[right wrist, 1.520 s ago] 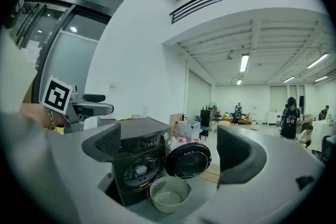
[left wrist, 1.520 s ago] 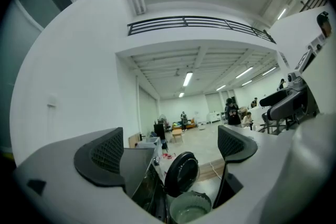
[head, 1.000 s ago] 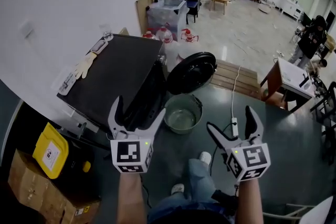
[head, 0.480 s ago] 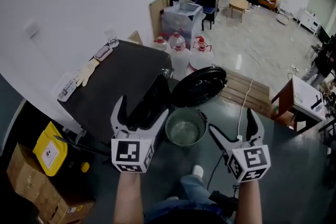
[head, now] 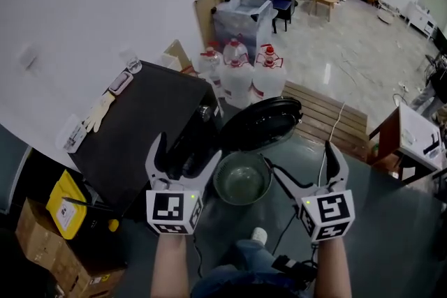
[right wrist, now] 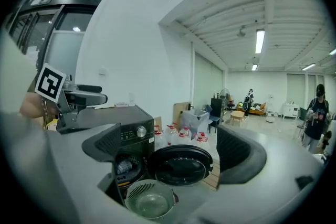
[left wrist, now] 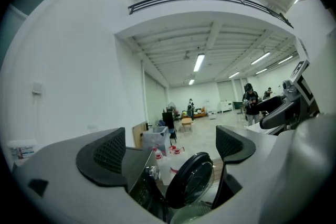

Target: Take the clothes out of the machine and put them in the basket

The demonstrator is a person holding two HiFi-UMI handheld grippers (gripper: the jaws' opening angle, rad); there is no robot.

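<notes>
A black front-loading washing machine (head: 133, 129) stands at the left with its round door (head: 262, 123) swung open to the right. On the floor in front of it sits a green basket (head: 242, 178), which looks empty. In the right gripper view, dark clothes (right wrist: 122, 166) lie inside the drum, above the basket (right wrist: 149, 199). My left gripper (head: 188, 146) is open just in front of the machine's opening. My right gripper (head: 299, 155) is open to the right of the basket. Neither holds anything.
Several water jugs (head: 237, 77) and a clear plastic bin (head: 241, 14) stand behind the machine. A wooden pallet (head: 325, 118) and a white cable (head: 335, 129) lie beyond the door. A yellow container (head: 66, 206) and cardboard box (head: 42, 248) sit at the left. A glove (head: 98, 112) lies on the machine.
Both grippers have come nearer to the machine and the basket, which now sits between them. Both stay open and hold nothing.
</notes>
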